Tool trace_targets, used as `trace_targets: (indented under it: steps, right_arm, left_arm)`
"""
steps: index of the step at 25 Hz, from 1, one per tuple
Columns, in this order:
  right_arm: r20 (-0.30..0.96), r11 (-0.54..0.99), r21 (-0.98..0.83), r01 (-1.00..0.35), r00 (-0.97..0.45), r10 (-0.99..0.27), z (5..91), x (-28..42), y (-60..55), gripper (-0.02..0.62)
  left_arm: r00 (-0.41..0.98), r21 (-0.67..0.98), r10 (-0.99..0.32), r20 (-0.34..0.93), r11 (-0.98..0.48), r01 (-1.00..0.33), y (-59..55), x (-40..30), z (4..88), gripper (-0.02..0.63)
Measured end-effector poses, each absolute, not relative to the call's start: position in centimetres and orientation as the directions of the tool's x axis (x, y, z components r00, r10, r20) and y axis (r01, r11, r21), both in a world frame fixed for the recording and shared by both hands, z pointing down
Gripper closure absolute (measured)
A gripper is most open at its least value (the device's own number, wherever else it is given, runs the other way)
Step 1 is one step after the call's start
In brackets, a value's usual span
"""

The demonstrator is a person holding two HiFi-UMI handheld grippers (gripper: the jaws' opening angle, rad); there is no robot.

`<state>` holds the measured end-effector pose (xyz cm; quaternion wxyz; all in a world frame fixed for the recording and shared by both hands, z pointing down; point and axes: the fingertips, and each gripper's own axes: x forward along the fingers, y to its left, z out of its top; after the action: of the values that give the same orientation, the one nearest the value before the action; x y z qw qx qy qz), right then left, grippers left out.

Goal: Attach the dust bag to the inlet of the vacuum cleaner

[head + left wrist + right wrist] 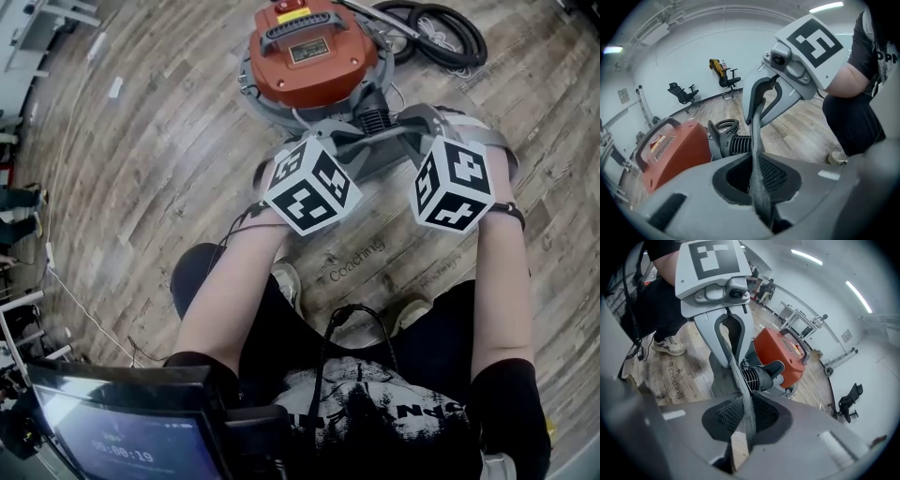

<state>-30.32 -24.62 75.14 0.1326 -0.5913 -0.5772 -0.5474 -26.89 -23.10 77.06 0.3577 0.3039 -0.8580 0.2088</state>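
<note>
Both left gripper (759,197) and right gripper (747,437) clamp near-closed jaws on the dust bag (755,136) near the inlet (738,143); uneven pulling could slip it free.

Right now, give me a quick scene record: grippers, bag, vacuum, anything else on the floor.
left gripper: shut on dust bag edge
right gripper: shut on the same edge
dust bag: grey fabric, taut between both grippers
vacuum cleaner: orange body, on wood floor, ahead of grippers
inlet: black, ribbed, just behind the bag edge; seating unclear
hose: coiled beyond the vacuum cleaner
</note>
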Motion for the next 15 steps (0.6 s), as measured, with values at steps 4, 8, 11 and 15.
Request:
trace_targets:
  steps: [4, 8, 11, 15]
  right_arm:
    - [0.790, -0.220, 0.430, 0.876, -0.247, 0.561, 75.9, -31.1, -25.2, 0.551]
    - [0.796, -0.171, 0.378, 0.910, -0.225, 0.563, 77.0, -31.9, -26.0, 0.549]
    - [0.794, -0.162, 0.360, 0.919, -0.210, 0.571, 77.1, -32.2, -25.8, 0.548]
    - [0.796, -0.198, 0.394, 0.898, -0.225, 0.562, 76.0, -31.6, -25.0, 0.549]
  left_arm:
    - [-0.544, -0.174, -0.352, 0.762, 0.697, -0.696, -23.4, -27.8, 76.5, 0.576]
    - [-0.534, -0.213, -0.338, 0.775, 0.656, -0.724, -24.2, -28.6, 75.9, 0.575]
    - [-0.535, -0.187, -0.354, 0.767, 0.674, -0.715, -24.3, -28.8, 75.7, 0.575]
    - [-0.553, -0.124, -0.392, 0.735, 0.724, -0.678, -23.4, -28.2, 76.1, 0.575]
